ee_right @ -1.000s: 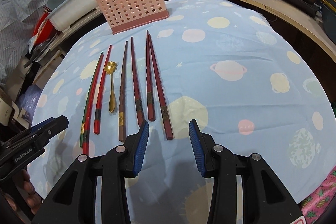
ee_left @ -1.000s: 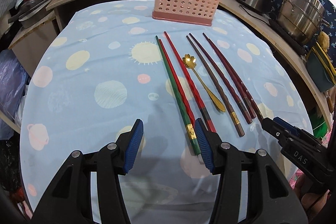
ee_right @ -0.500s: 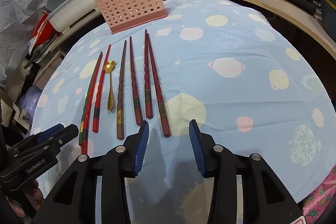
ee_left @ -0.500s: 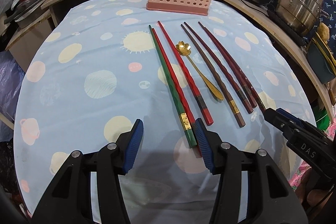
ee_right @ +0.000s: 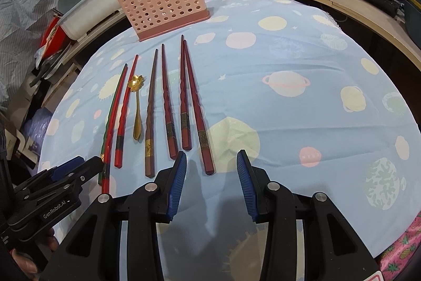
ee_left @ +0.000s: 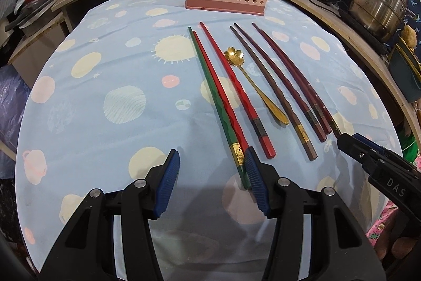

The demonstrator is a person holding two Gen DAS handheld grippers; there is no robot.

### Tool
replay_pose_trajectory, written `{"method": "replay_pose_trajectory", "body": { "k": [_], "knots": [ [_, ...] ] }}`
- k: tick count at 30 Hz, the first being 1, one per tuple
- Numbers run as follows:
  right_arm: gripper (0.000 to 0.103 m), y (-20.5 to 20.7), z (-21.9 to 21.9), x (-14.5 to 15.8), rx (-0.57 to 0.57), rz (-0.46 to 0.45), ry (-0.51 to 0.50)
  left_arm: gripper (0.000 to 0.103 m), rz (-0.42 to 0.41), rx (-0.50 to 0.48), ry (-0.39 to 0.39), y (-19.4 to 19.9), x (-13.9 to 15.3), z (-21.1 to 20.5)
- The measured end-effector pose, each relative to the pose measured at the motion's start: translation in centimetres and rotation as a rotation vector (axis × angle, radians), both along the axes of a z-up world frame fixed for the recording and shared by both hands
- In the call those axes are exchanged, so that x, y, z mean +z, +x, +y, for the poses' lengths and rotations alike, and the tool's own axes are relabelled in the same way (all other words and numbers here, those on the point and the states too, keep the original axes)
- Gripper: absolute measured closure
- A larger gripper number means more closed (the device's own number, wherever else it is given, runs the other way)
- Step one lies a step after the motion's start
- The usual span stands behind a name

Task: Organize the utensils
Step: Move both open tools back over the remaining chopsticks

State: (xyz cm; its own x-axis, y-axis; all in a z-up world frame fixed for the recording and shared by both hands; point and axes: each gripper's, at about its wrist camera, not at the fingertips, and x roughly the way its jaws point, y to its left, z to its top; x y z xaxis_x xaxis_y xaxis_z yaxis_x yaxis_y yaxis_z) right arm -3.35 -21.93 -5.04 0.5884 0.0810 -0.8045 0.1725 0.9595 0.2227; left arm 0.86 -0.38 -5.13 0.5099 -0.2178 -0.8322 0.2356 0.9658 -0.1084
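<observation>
Since a second ago we have eased both claws nearer the chopsticks (ee_left: 223,102) mid-frame on the tabletop (ee_left: 105,75), left claw (ee_left: 211,182) and right claw (ee_right: 211,182) both released, where crowded sticks risk a double pinch.

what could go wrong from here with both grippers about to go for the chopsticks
1. The green chopstick and a red chopstick lie touching, so the open left gripper may pinch both or roll one away.
2. The two dark red chopsticks by the open right gripper lie just as close.
3. The loose blue planet-print tablecloth could bunch under a low finger.
</observation>
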Motion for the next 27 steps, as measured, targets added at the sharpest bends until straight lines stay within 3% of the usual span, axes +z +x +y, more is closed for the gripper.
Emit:
{"method": "replay_pose_trajectory", "body": {
  "k": [16,23,27],
  "knots": [
    [0.064,0.7,0.1,-0.2,0.01,0.001,-0.005,0.054,0.017,0.024,-0.003,0.4,0.2,0.5],
    [0.077,1.5,0.4,-0.5,0.031,0.002,-0.03,0.055,0.013,-0.002,0.006,0.3,0.0,-0.2],
    [0.086,1.4,0.5,-0.6,0.038,0.001,-0.043,0.063,0.013,-0.003,-0.006,0.2,0.0,-0.1]
  ]
}}
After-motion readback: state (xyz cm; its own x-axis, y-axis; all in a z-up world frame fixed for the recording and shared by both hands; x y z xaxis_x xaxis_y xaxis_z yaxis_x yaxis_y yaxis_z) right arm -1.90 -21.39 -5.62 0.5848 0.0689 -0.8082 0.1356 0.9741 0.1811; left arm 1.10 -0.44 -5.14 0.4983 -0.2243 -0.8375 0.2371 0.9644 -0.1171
